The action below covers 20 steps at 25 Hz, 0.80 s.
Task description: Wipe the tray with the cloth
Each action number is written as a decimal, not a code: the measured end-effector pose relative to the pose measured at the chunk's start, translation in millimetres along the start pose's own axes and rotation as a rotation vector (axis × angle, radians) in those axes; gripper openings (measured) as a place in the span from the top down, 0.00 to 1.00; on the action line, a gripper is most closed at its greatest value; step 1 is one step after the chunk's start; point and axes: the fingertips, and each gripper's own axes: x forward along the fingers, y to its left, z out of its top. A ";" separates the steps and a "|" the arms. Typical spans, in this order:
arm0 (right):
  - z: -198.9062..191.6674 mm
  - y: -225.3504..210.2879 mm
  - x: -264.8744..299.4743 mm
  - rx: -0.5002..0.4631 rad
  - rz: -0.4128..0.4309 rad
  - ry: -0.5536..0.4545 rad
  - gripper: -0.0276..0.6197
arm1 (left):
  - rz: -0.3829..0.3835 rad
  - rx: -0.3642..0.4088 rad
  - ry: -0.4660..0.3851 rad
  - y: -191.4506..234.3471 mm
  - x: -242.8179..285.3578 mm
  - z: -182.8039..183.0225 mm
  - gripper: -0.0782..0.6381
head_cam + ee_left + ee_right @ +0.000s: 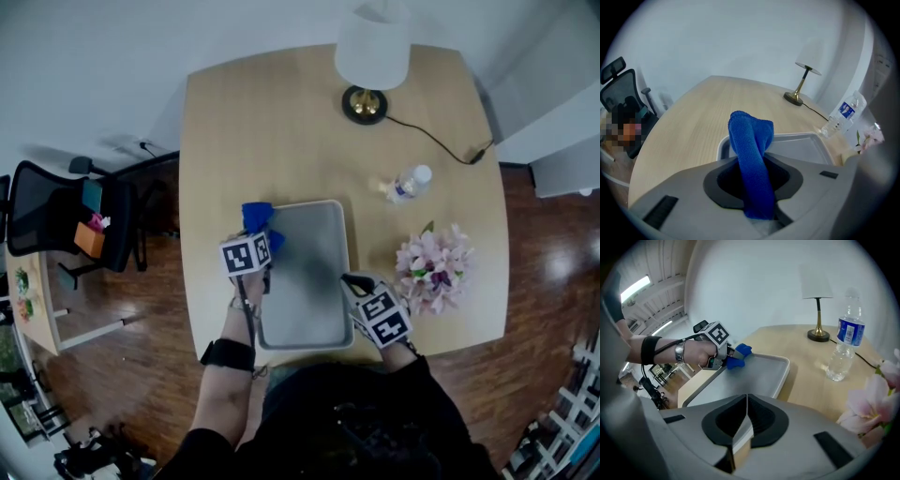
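Head view: the blue cloth sits at the tray's far left corner, in the left tool. The right tool is at the right rim. Bottle and flowers crowd the right side, and bare desk lies beyond.
Left tool view: jaws clamped mid-fold on the cloth, which looks soft, limp and light.
Right tool view: jaws together, empty. The tray looks thin and may skid, so pin its rim.

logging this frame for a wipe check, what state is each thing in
cloth: bunched, clamped in the left gripper, at the tray's far left corner
tray: flat on table
right gripper: jaws together, at tray's near right corner
bottle: upright, capped
lamp: upright
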 end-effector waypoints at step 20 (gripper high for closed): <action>-34.7 -5.2 -24.0 0.094 -0.012 -0.032 0.93 | -0.187 0.012 0.013 -175.4 35.8 5.1 0.73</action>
